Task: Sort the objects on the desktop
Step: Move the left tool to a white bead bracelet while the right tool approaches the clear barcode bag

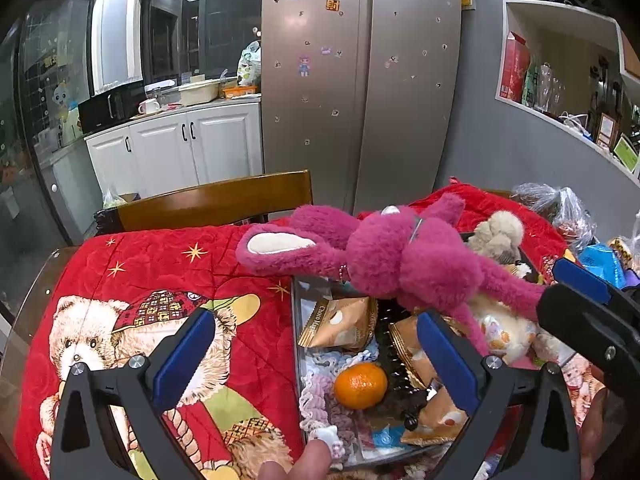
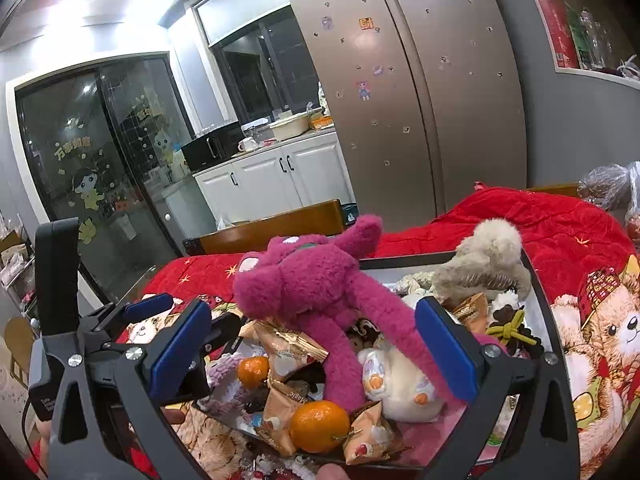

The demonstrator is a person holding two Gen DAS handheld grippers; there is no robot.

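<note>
A magenta plush bear (image 1: 400,256) (image 2: 316,292) lies across a tray (image 1: 298,344) (image 2: 540,300) heaped with snack packets (image 1: 340,322) (image 2: 282,344), tangerines (image 1: 360,385) (image 2: 319,426), a beige plush (image 1: 498,236) (image 2: 486,262) and a white plush (image 2: 400,380). My left gripper (image 1: 316,356) is open over the tray's left edge, empty. My right gripper (image 2: 316,354) is open, its fingers to either side of the bear's legs without touching. It also shows in the left wrist view (image 1: 588,300); the left gripper shows in the right wrist view (image 2: 168,312).
A red bear-print quilt (image 1: 160,320) (image 2: 580,240) covers the table. A wooden chair back (image 1: 216,200) (image 2: 276,228) stands behind it. Plastic bags (image 1: 560,208) (image 2: 608,184) sit at the far right. A fridge (image 1: 360,80) and white cabinets (image 1: 180,148) are behind.
</note>
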